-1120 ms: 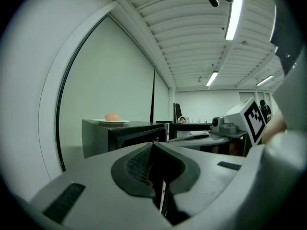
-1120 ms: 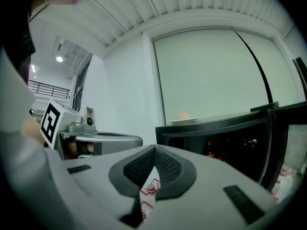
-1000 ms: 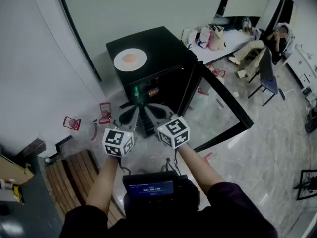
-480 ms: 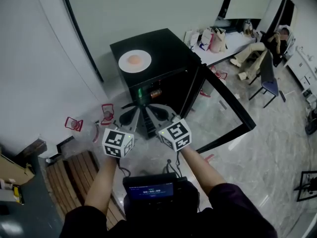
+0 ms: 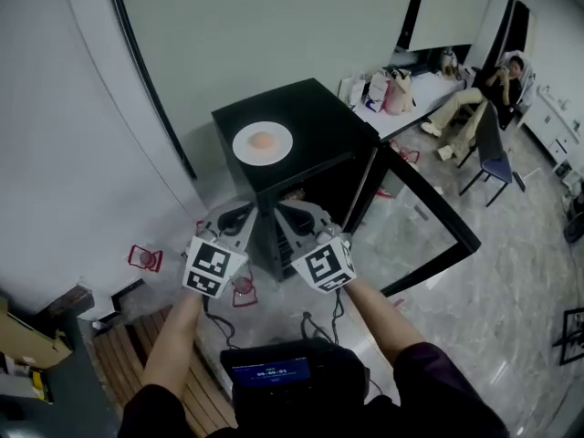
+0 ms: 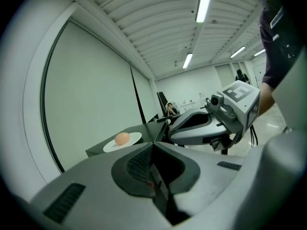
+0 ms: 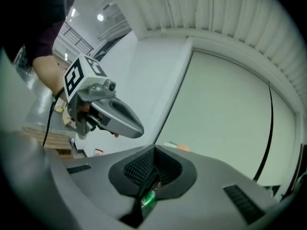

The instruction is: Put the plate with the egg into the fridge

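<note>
A white plate [image 5: 262, 142] with a brown egg [image 5: 262, 140] lies on top of a low black fridge [image 5: 324, 121]. The fridge's glass door [image 5: 429, 213] stands swung open to the right. Both grippers hover side by side in front of the fridge's open front, below the level of the plate. My left gripper [image 5: 248, 211] is shut and empty. My right gripper [image 5: 285, 210] is also shut and empty. The left gripper view shows the plate [image 6: 130, 141] and egg [image 6: 122, 138] ahead beyond the shut jaws [image 6: 153, 143]. In the right gripper view the egg [image 7: 183, 148] peeks over the jaws [image 7: 154, 148].
Small red stools [image 5: 146, 259] stand on the floor at the left, by the white wall. A wooden pallet [image 5: 114, 363] lies at the lower left. At the back right are a table with bags [image 5: 392, 85], a blue chair [image 5: 493, 149] and a seated person [image 5: 474, 94].
The fridge and plate have come nearer and shifted right in the head view as the person stepped forward. Both grippers have stayed shut, side by side.
</note>
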Motion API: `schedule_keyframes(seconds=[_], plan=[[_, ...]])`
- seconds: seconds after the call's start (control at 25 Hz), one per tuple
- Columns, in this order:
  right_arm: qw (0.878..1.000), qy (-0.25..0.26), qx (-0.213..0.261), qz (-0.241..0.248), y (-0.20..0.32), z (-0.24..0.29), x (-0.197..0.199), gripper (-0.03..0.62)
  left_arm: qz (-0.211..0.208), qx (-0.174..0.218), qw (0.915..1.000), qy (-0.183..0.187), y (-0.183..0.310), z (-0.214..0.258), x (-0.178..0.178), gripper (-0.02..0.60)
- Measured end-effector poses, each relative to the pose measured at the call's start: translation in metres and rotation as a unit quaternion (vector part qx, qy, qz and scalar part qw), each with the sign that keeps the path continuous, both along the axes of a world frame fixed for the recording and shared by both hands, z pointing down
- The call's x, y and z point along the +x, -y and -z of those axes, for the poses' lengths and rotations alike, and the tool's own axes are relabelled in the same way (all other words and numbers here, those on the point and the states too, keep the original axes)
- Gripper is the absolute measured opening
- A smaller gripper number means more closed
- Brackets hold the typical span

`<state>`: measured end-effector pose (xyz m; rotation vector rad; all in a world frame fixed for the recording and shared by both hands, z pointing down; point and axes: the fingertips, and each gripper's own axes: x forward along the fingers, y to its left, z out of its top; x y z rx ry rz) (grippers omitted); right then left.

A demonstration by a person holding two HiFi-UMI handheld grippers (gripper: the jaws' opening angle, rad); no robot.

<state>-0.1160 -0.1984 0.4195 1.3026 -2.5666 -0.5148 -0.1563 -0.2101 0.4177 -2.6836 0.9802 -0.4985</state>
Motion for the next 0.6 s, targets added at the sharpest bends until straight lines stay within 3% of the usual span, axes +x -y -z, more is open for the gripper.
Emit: schedule_keyframes(seconds=[0.2,0.36,0.6], plan=[[0.994,-0.092,0.060,-0.023,0.021,0.016,0.001,0.008,-0.033,0.016,0.9970,0.068,0.047,0.023,0.000,0.011],[0.977,-0.182,0.103,-0.034,0.038,0.022,0.003,0.009,-0.038,0.014,0.9934,0.108,0.099,0.039,0.007,0.011],[0.955,-0.270,0.122,0.003,0.064,0.013,0.005,0.011,-0.031,-0.009,0.9768,0.212,0.191,0.037,0.023,0.011]])
